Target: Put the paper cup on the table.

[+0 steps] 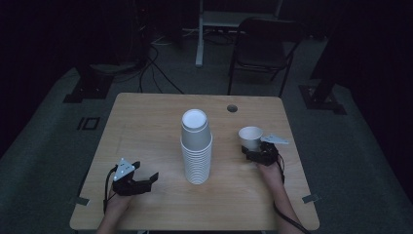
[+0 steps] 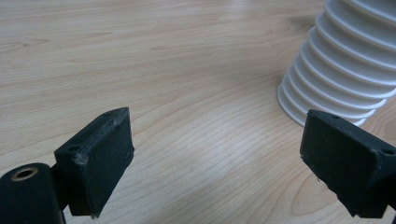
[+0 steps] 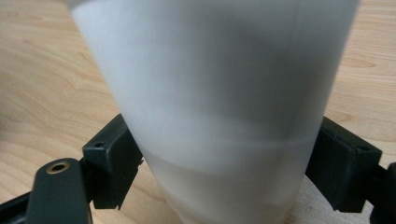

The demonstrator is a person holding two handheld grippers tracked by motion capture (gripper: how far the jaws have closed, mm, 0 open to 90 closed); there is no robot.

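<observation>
Leftmost, the left tongs rest released on the wooden worktop, jaws spread wide with nothing between them. Near the middle stands a tall stack of white cups, upside down. Further right, the right tongs grasp a single white cup standing upright, mouth up, on the worktop.

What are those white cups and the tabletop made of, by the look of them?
The stack of cups and the single cup look like matte white paper or thin plastic, with ridged nested rims. The table looks like light wood-grain laminate: smooth, with a faint sheen.
</observation>
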